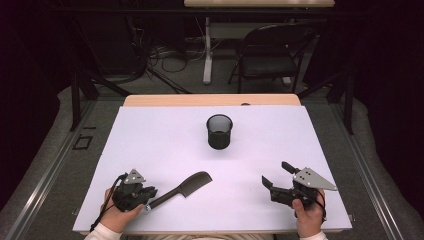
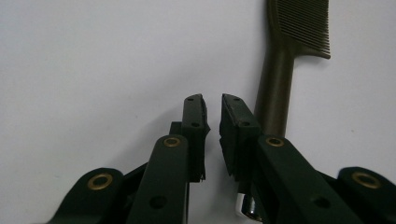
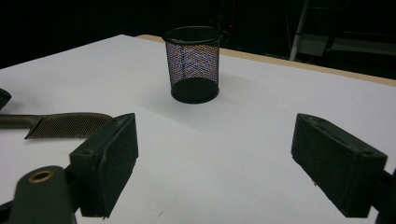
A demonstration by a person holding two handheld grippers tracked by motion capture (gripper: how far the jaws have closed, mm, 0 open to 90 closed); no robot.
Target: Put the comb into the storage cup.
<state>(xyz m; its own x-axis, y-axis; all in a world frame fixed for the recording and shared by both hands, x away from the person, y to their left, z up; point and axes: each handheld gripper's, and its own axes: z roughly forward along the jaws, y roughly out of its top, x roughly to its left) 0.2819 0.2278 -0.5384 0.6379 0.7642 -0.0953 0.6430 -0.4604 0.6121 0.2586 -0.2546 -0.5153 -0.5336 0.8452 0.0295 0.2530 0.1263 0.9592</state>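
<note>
A dark comb (image 1: 187, 186) lies flat on the white table (image 1: 160, 135) near the front, its handle toward my left gripper (image 1: 150, 193). In the left gripper view the jaws (image 2: 212, 100) stand nearly together with only a thin gap and nothing between them. The comb (image 2: 289, 42) lies just to the right of the right jaw, outside the grip. A black mesh cup (image 1: 220, 131) stands upright at the table's middle. My right gripper (image 1: 275, 173) rests wide open at the front right. It faces the cup (image 3: 194, 65), with the comb's teeth (image 3: 65, 125) off to its left.
A folding chair (image 1: 272, 52) and a table leg with cables stand on the floor beyond the far wooden edge (image 1: 210, 100). Bare white surface lies between the cup and both grippers. Dark surroundings flank the table.
</note>
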